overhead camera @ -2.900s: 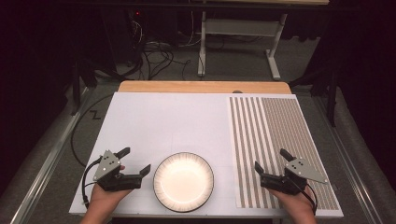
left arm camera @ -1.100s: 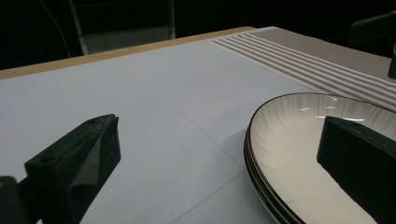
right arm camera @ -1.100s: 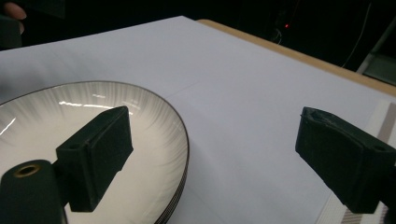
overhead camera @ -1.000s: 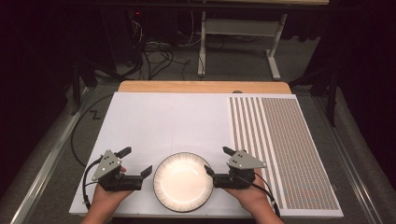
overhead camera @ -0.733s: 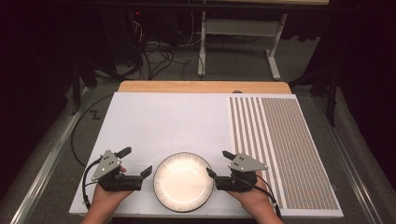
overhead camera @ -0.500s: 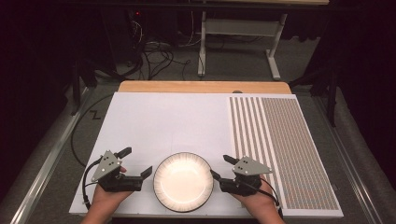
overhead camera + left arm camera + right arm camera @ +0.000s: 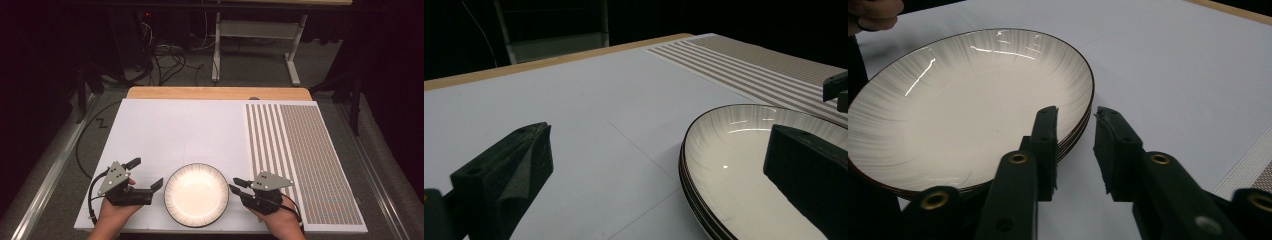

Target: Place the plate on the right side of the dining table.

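Note:
A stack of white plates with dark rims (image 7: 196, 194) sits at the table's front middle. My left gripper (image 7: 147, 172) rests just left of it, open wide, nothing between its jaws; in the left gripper view (image 7: 659, 145) one jaw hangs over the plates (image 7: 744, 165). My right gripper (image 7: 234, 185) is at the stack's right edge. Its jaws have just been closing. In the right gripper view (image 7: 1076, 115) they stand a narrow gap apart and straddle the rim of the plates (image 7: 963, 100), one jaw over the bowl, the other outside and clear of the rim.
The white table top (image 7: 180, 130) stretches behind the plates. A striped and dotted mat (image 7: 300, 150) covers its right side. A wooden edge (image 7: 215, 93) runs along the back. Cables and a metal stand (image 7: 255, 35) are on the dark floor beyond.
My right hand came left off the striped mat to the plates' right edge, and its jaws have narrowed around the rim. The left hand and gripper have stayed put.

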The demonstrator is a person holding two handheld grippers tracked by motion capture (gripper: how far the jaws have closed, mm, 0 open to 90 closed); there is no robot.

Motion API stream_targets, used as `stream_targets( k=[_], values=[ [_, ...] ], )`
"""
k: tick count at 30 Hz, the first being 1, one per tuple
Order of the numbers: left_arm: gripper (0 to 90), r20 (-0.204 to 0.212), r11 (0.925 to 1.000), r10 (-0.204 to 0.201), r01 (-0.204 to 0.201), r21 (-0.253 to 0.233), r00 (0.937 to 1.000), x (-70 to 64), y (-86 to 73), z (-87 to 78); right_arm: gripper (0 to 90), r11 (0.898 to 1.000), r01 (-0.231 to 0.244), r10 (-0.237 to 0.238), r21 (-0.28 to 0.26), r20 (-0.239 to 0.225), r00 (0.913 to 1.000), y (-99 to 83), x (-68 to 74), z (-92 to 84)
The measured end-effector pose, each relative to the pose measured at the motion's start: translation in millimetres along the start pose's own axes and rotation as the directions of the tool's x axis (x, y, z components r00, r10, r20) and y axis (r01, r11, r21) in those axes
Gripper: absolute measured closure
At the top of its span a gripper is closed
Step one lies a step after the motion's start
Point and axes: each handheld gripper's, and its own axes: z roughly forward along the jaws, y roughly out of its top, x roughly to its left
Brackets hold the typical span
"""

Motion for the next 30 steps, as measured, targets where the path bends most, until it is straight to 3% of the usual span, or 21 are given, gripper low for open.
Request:
stream_targets(
  k=[3, 4, 9, 23, 30],
  values=[
    [0.0, 0.0, 1.0, 0.0, 0.0, -0.002, 1.0, -0.2, 0.3, -0.2, 84.4, 1.0, -0.004, 0.004, 0.012, -0.008, 1.0, 0.6, 0.5, 0.4],
    [0.0, 0.0, 1.0, 0.002, -0.002, -0.003, 1.0, 0.0, 0.6, -0.4, 90.0, 0.999, -0.002, 0.003, 0.032, -0.03, 0.9996, 1.2, 1.2, 1.9],
    [0.1, 0.001, 1.0, -0.002, 0.002, -0.006, 1.0, 0.1, 0.8, -0.3, 90.0, 0.998, 0.002, 0.002, 0.067, -0.06, 0.9982, 3.6, 3.3, 4.0],
    [0.0, 0.004, 0.9999, -0.001, 0.001, -0.016, 1.0, -0.8, 2.1, -0.9, 90.0, 0.992, 0.025, -0.02, 0.123, -0.044, 0.9989, 4.9, 4.5, 8.8],
    [0.0, 0.007, 0.9999, 0.003, -0.003, -0.017, 1.0, -0.9, 2.2, -1.2, 90.0, 0.992, 0.038, -0.033, 0.123, -0.044, 0.9985, 5.0, 5.5, 9.6]
  ],
)
